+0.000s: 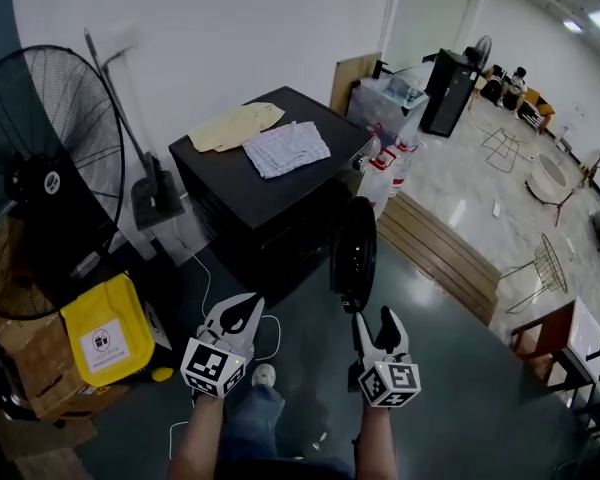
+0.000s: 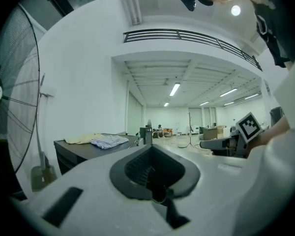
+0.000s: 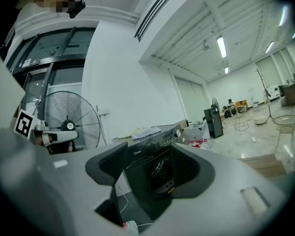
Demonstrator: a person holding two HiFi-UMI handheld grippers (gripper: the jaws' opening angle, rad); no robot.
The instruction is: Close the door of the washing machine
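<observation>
The black washing machine stood against the wall beside a big fan, a folded cloth lying on its top. Its round door hung wide open, swung out toward the person, so the closing looked not yet begun. The right gripper hovered just below the door's edge, jaws spread and empty, not touching it. The left gripper was well apart from the door, jaws pressed together on nothing.
</observation>
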